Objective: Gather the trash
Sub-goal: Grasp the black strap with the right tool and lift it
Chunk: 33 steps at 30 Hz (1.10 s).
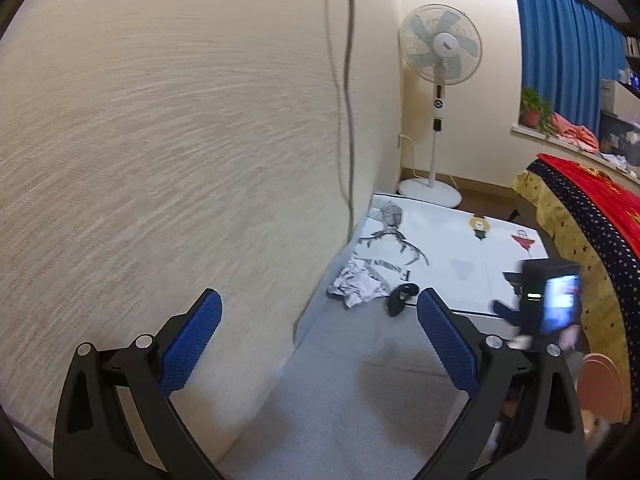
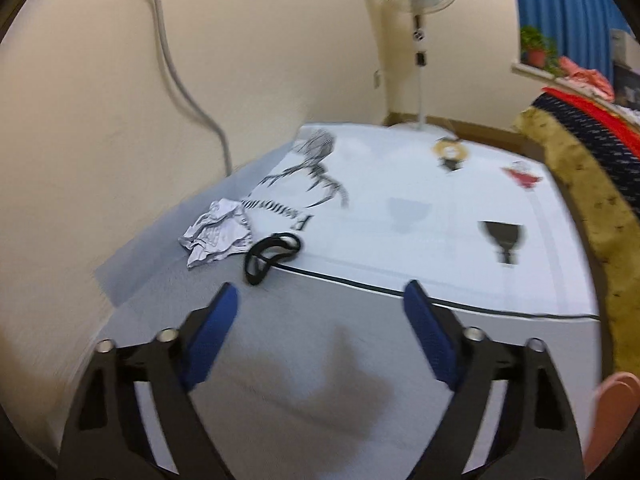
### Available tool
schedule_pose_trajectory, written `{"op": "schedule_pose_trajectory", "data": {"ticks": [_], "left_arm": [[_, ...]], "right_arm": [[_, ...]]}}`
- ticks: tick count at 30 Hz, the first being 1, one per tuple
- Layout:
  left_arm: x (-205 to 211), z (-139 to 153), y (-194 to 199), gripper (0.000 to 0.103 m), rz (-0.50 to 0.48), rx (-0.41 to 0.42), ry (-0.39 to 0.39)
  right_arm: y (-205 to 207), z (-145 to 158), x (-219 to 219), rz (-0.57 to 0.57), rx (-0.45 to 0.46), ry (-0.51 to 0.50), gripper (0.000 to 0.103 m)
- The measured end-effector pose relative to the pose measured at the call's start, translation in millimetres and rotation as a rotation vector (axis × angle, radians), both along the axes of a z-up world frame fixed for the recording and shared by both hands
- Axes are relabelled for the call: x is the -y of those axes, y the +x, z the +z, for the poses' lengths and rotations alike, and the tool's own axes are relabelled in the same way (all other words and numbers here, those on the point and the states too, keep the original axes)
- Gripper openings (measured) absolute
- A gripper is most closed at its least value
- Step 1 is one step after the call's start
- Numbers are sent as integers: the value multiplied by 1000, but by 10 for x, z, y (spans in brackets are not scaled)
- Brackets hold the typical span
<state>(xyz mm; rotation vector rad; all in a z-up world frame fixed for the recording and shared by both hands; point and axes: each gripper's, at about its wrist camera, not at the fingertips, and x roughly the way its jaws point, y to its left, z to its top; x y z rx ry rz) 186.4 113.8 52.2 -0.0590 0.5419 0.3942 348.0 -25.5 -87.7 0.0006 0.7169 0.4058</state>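
Note:
A crumpled ball of white printed paper [image 2: 218, 232] lies on the white tabletop [image 2: 400, 248] near the wall, and it also shows in the left wrist view as crumpled paper [image 1: 358, 284]. A black elastic loop [image 2: 272, 256] lies just right of it, black loop [image 1: 402, 298]. My right gripper [image 2: 320, 290] is open and empty, a short way in front of the loop and paper. My left gripper [image 1: 320, 308] is open and empty too, further back and close to the wall. The lit screen [image 1: 560, 304] on a black device shows at the right of the left wrist view.
The cream wall [image 1: 160, 140] crowds the left side, with a grey cable [image 2: 180, 80] hanging down it. A standing fan [image 1: 440, 48] is behind the table. A starred blanket [image 2: 580, 168] borders the table's right edge. A pink round object [image 2: 612, 412] sits at the lower right.

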Motion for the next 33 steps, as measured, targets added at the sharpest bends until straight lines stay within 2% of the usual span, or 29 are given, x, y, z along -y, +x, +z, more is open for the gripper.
{"op": "schedule_pose_trajectory", "data": {"ticks": [3,7,11,14,16,17,18,19,22,27,33], "left_arm": [[-62,-8,9,95,2,5,-17],[-142,-47,40,95,7,-6,-39],[-124,-87,78,95,-14,-29,-26],[-127,-95,82,95,-15,-30,-22],[-129,-104,89,95,-14,-30,-25],[-127,-104,90,95,-14,-31,-26],[-133,-103,89,95,-14,-31,-28],[-138,-101,91,95,-12,-31,-29],[-143,-89,81,95,-9,-25,-34],[-109,-66,74,95,-10,-16,-25],[-2,-52,101,95,-36,-7,-58]], "right_arm": [[198,-185,-264,34,-32,10,62],[372,-364,-514,61,-63,14,59],[471,-422,-702,79,-58,-14,52],[549,-437,-786,68,-65,-32,50],[595,-475,-827,68,-92,-53,38],[611,-490,-841,77,-105,-52,26],[608,-493,-847,92,-109,-47,11],[600,-492,-853,103,-105,-47,7],[534,-449,-791,108,-77,-46,5],[377,-223,-409,64,-58,5,5],[-205,390,309,39,21,14,5]]}}
